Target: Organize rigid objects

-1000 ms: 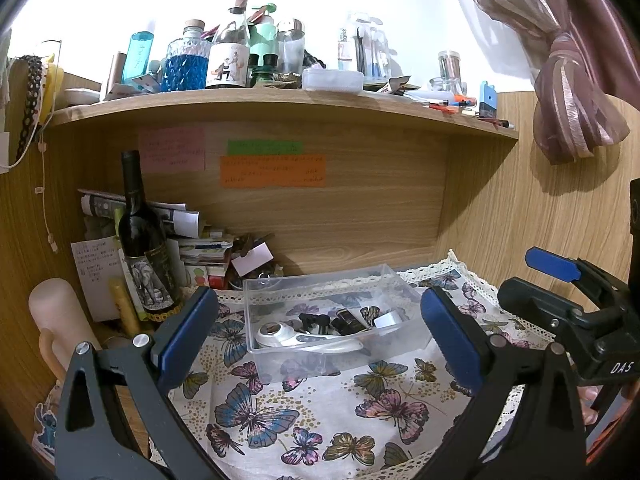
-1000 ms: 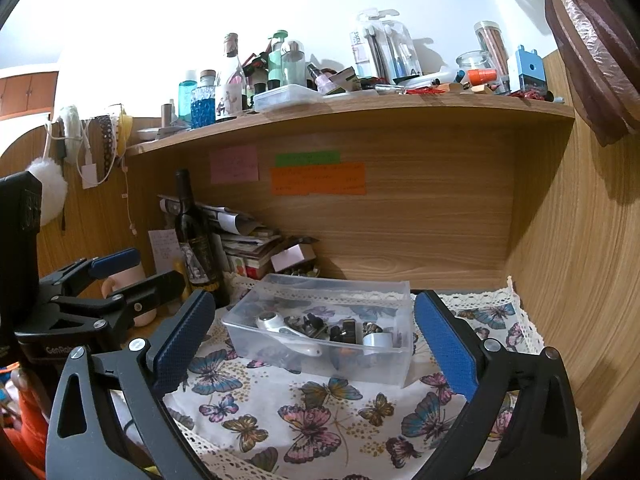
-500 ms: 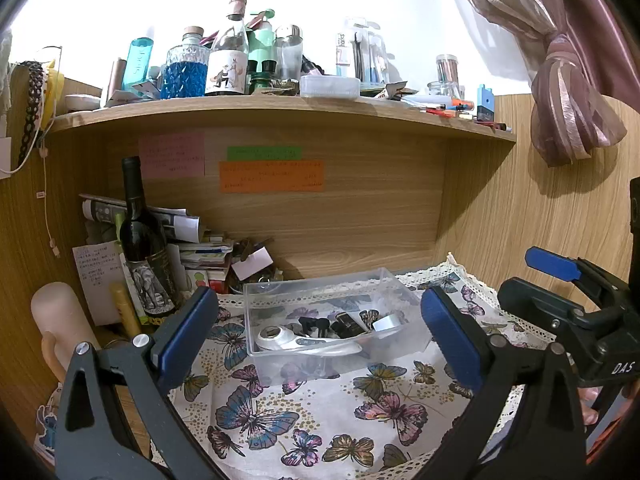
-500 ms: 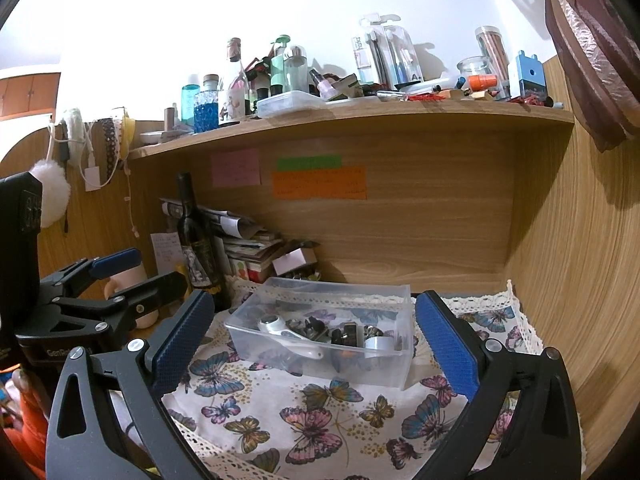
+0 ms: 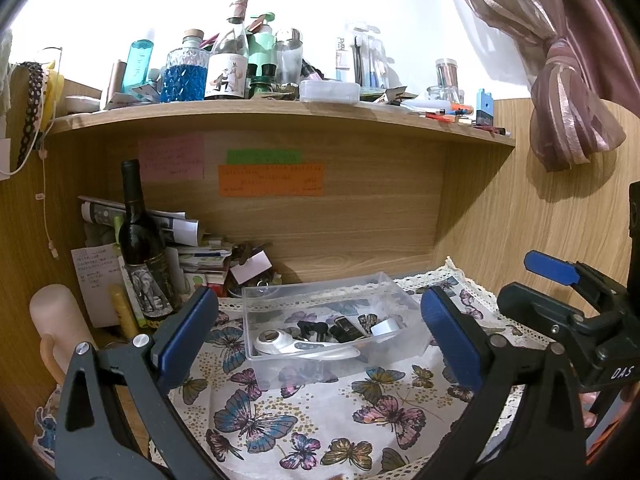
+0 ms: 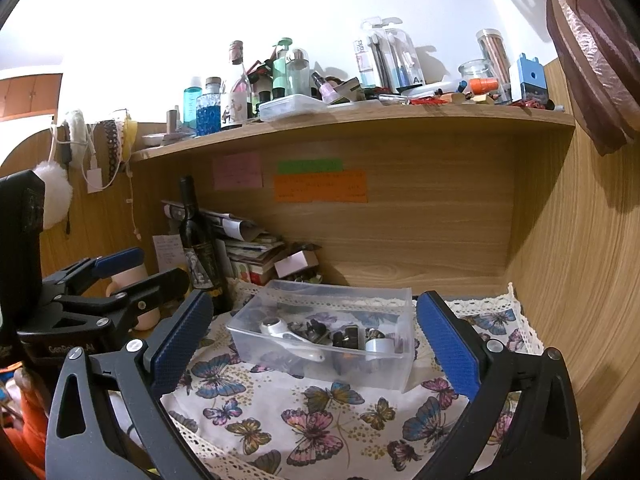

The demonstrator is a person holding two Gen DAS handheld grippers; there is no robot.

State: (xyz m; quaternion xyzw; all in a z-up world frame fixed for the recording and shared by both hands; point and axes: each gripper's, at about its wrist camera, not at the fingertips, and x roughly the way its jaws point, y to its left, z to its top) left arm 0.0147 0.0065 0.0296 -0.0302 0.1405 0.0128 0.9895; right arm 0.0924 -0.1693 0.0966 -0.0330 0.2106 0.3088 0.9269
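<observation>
A clear plastic box (image 5: 404,304) (image 6: 394,368) stands on a butterfly-print cloth (image 5: 288,412) (image 6: 320,412). It holds a white rotary cutter (image 5: 280,342) (image 6: 288,336), black binder clips (image 5: 312,328) (image 6: 312,328), a small dark block (image 5: 346,326) and a roll of tape (image 5: 386,326) (image 6: 380,346). My left gripper (image 5: 316,332) is open and empty, held back in front of the box. My right gripper (image 6: 312,336) is open and empty, also in front of the box. Each gripper shows in the other's view: the right one (image 5: 560,292), the left one (image 6: 136,276).
A dark wine bottle (image 5: 142,248) (image 6: 198,240) and a stack of papers (image 5: 192,252) stand at the back left. A pale cup (image 5: 60,320) is at far left. The upper shelf (image 5: 280,114) is crowded with bottles. Wooden walls close the back and right.
Both cameras have tilted slightly up and back; the box sits a little lower in view. Both grippers stay open and nothing in the box has moved.
</observation>
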